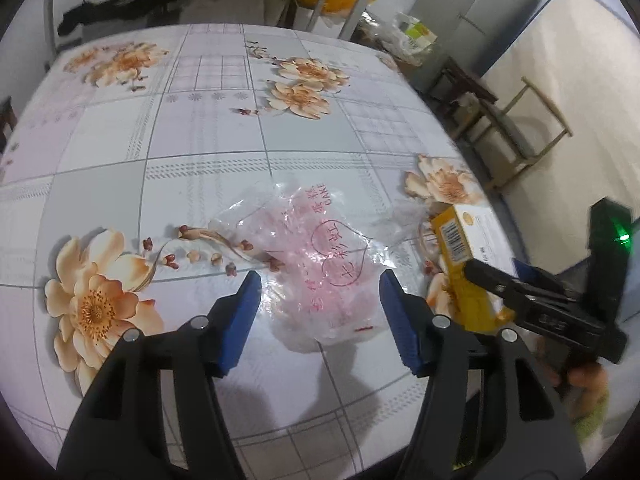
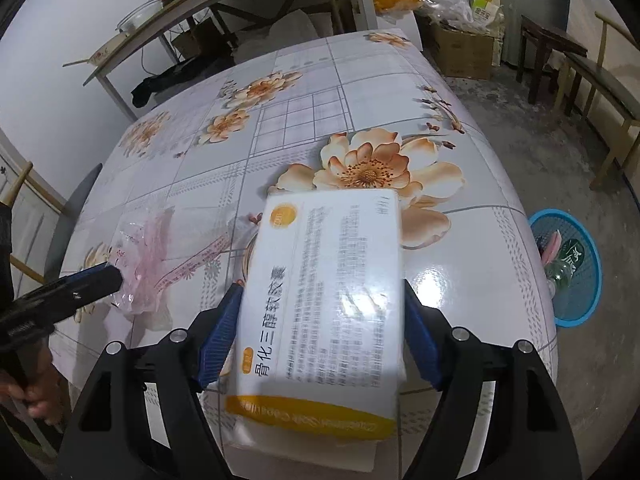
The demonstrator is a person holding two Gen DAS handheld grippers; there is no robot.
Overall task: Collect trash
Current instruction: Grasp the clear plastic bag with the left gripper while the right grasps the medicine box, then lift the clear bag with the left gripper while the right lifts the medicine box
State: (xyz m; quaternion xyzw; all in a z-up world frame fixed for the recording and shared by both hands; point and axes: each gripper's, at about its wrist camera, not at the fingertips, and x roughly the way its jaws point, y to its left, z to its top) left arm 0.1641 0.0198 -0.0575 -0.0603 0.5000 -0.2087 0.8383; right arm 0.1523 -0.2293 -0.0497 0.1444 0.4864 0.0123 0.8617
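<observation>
Collecting trash: the box (image 2: 324, 300) is clamped in the right gripper (image 2: 320, 312); the bag (image 1: 316, 264) is straddled by the left gripper (image 1: 320, 312), its jaws apart, and closing on it is called for next

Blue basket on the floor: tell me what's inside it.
The blue basket holds a clear plastic bottle and a dark green wrapper with something pink. The table edge hides its left part.
</observation>
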